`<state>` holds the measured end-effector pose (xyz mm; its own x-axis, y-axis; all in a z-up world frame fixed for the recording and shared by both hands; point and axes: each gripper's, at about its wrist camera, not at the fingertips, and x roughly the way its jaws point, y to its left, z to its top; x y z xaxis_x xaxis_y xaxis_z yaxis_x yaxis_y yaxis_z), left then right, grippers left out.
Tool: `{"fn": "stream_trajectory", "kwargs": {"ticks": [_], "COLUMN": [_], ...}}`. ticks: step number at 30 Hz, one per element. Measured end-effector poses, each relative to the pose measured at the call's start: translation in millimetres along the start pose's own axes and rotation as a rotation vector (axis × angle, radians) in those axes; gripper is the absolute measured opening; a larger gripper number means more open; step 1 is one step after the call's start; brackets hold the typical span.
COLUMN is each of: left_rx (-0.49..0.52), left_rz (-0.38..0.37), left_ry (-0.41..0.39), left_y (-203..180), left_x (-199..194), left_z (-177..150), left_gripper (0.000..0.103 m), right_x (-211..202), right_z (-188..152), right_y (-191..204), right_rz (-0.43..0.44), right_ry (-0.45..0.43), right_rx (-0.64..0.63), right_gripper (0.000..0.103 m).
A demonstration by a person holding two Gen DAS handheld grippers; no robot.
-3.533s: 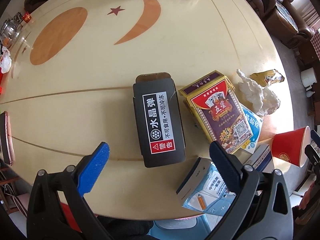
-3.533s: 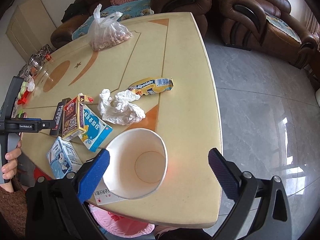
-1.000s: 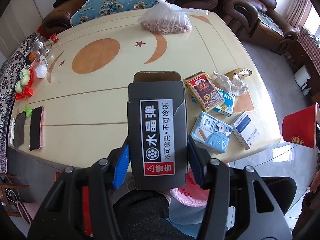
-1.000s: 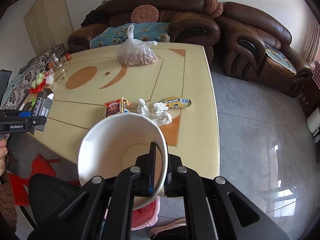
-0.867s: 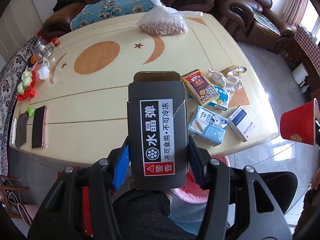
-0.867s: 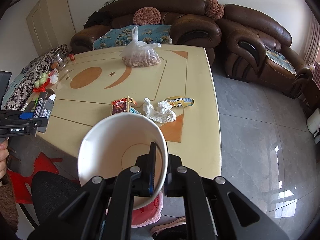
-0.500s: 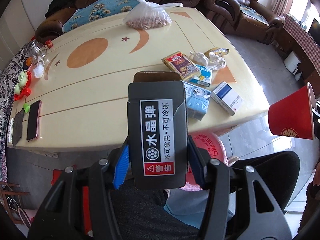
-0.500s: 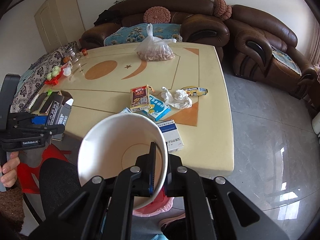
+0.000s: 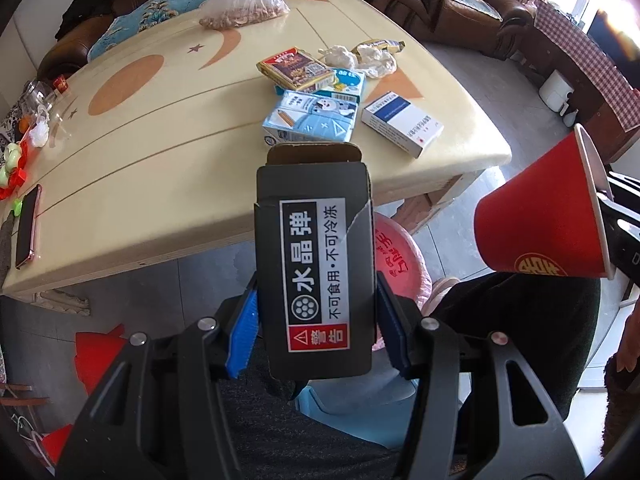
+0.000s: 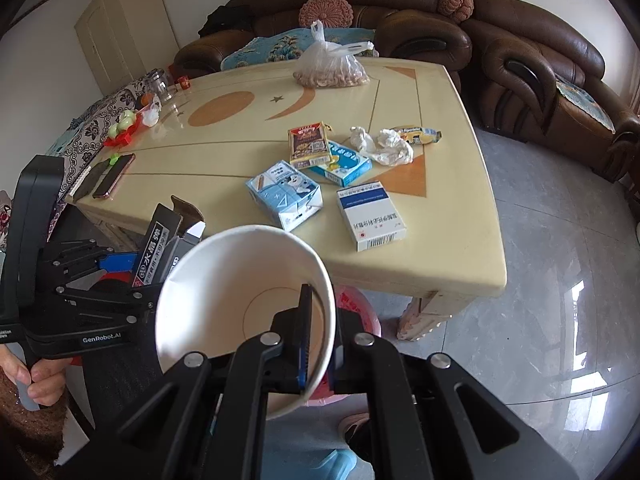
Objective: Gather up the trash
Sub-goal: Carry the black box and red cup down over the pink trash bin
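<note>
My left gripper [image 9: 316, 320] is shut on a black carton [image 9: 314, 268] with white Chinese lettering, held off the table near its front edge, above a pink-lined bin [image 9: 396, 256]. The carton also shows in the right wrist view [image 10: 160, 252]. My right gripper [image 10: 318, 344] is shut on the rim of a red paper cup [image 10: 244, 312], white inside and empty; the cup shows red in the left wrist view [image 9: 544, 220]. On the table lie a light blue carton [image 10: 284, 194], a white and blue box [image 10: 370, 216], a card box [image 10: 308, 144], crumpled tissue [image 10: 384, 146] and a wrapper [image 10: 418, 134].
The cream table [image 10: 440, 220] also holds a bag of nuts [image 10: 332, 68], a phone [image 10: 114, 176] and a glass jar [image 10: 158, 84]. Brown sofas [image 10: 520, 64] stand behind it. Grey tiled floor [image 10: 560, 300] lies to the right. My legs are below the grippers.
Both grippers have drawn back from the table towards me and lower. The black carton and the cup stay gripped. The pink bin under the table edge has come into view.
</note>
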<state>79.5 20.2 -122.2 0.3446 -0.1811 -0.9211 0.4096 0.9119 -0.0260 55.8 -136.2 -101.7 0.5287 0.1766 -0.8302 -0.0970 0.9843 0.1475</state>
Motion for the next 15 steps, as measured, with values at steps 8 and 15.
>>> {"fn": "stream_trajectory", "kwargs": {"ticks": [8, 15], "left_rx": [0.019, -0.012], "left_rz": [-0.044, -0.066], "left_ry": [0.091, 0.167], "left_y": [-14.1, -12.6], "left_x": [44.8, 85.6], "left_z": [-31.1, -45.9], "left_gripper": [0.053, 0.053], "right_x": [38.0, 75.7], "right_z": [-32.9, -48.8], "right_y": [1.4, -5.2], "right_rz": [-0.022, -0.024], "right_ry": [0.063, 0.120], "right_rx": [0.010, 0.042], "right_gripper": [0.007, 0.007]}}
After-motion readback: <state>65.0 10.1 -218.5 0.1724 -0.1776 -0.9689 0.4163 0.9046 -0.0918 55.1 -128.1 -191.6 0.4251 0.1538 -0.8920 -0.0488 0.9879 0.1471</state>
